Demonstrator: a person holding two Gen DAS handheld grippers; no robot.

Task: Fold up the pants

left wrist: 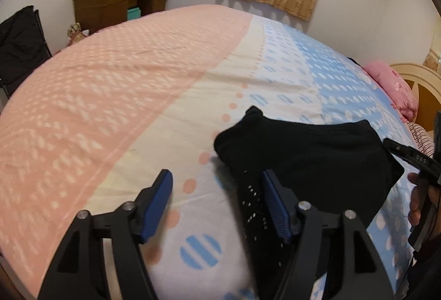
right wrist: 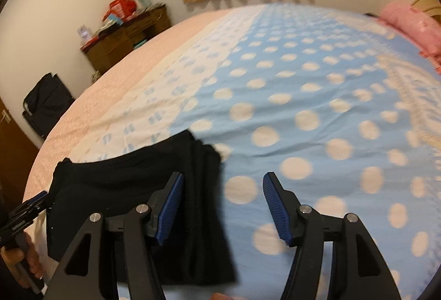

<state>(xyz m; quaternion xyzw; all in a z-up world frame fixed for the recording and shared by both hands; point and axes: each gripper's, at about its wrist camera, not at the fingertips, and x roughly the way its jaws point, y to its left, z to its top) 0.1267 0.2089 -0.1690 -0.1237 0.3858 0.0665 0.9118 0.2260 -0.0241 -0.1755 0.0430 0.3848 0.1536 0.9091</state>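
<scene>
The black pants point(left wrist: 308, 156) lie folded into a compact bundle on the bed point(left wrist: 115, 85), on the blue and cream dotted part of the sheet near its front edge. The left gripper point(left wrist: 217, 200) hangs spread wide, holding nothing, its right finger over the bundle's left edge. The right gripper point(right wrist: 223, 203) is likewise wide apart and empty, its left finger above the bundle's right side.

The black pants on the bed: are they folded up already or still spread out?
Folded. The black pants lie as a compact bundle on the bed sheet, with stacked layers showing along one edge and no legs stretched out. Neither gripper holds them.
</scene>
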